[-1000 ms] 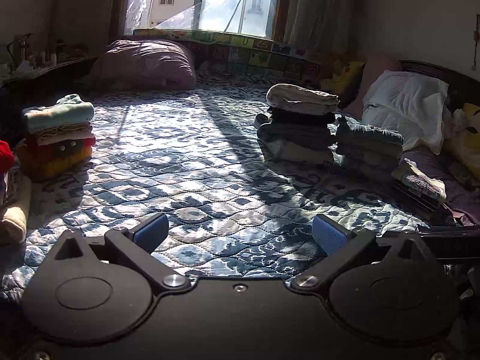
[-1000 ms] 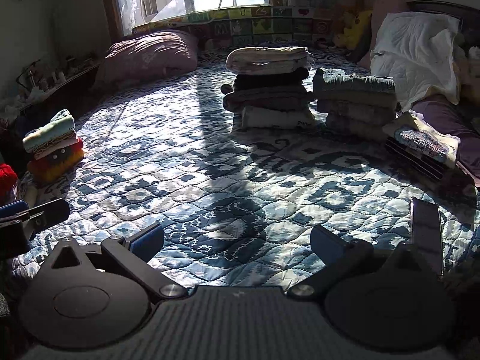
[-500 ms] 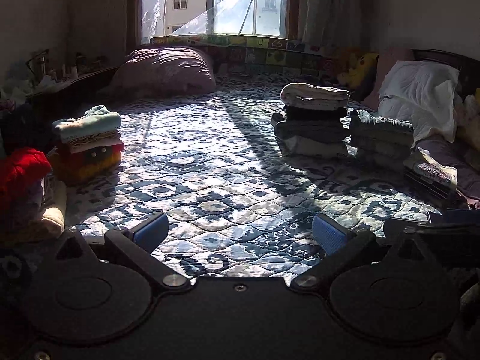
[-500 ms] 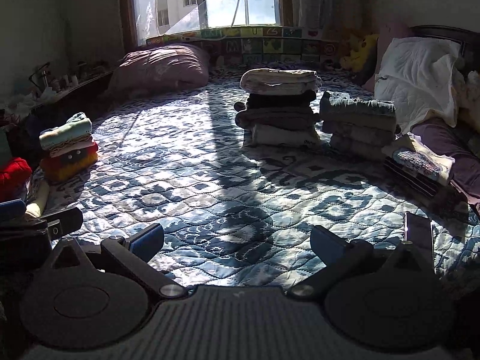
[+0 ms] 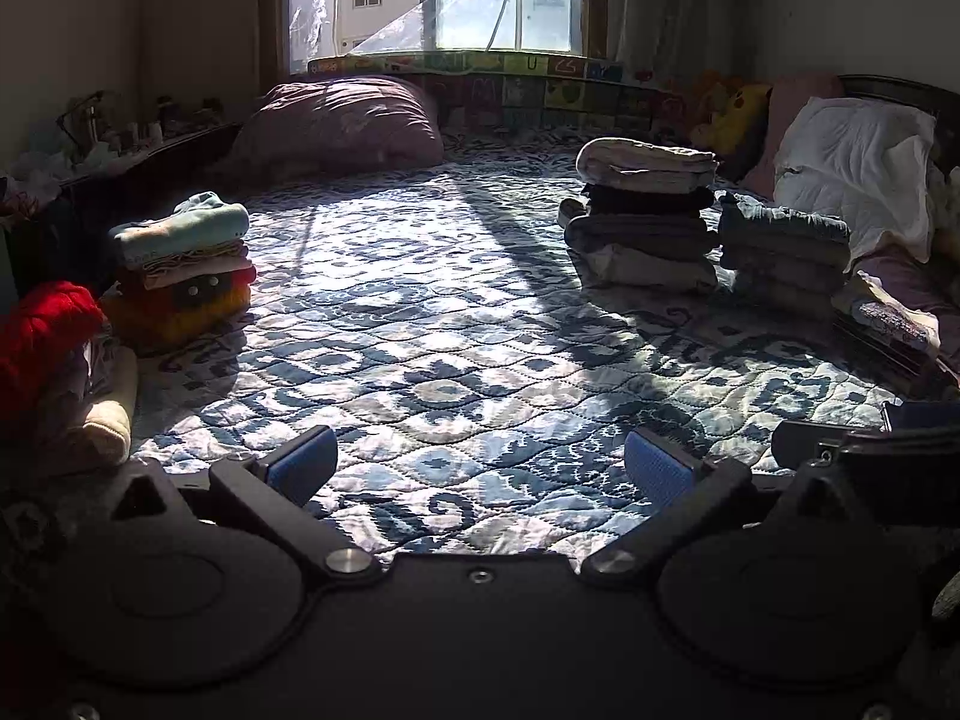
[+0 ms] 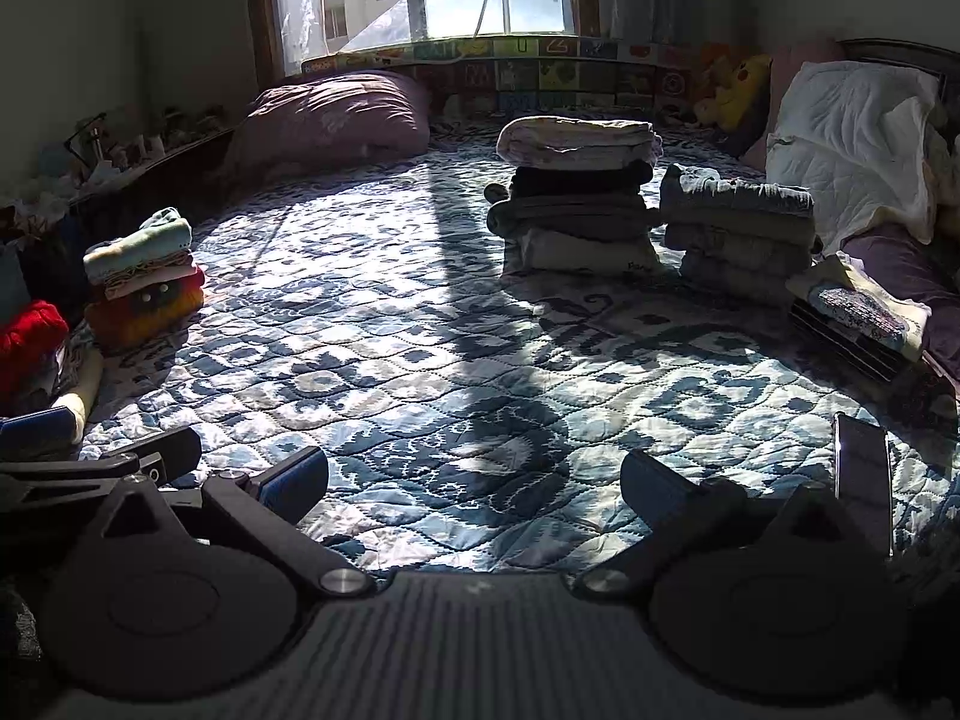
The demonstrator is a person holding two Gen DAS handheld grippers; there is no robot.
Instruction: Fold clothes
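Folded clothes stand in stacks on a blue patterned quilt (image 5: pixel 456 324) (image 6: pixel 420 348). A tall stack (image 5: pixel 645 216) (image 6: pixel 576 192) topped with a pale garment sits at the back right, with a grey stack (image 5: pixel 783 252) (image 6: pixel 738 234) beside it. A colourful stack (image 5: pixel 180 264) (image 6: pixel 141 282) sits at the left, near a red garment (image 5: pixel 42 330) (image 6: pixel 27 336) on a pile. My left gripper (image 5: pixel 480 468) hangs open over bare quilt, holding nothing. My right gripper (image 6: pixel 474 480) is open too and empty. Each gripper shows at the other view's edge.
A purple bundle of bedding (image 5: pixel 342 120) (image 6: pixel 336 114) lies under the window. A white pillow (image 5: pixel 858 162) (image 6: pixel 858 138) and yellow plush toys (image 6: pixel 732 90) fill the right side. A flat patterned pile (image 6: pixel 858 312) lies front right. A dark phone (image 6: pixel 861 480) rests on the quilt near my right gripper.
Both views have tilted up and pulled back, so more window and wall show. The red garment pile has come into view at the left. Both grippers stay open.
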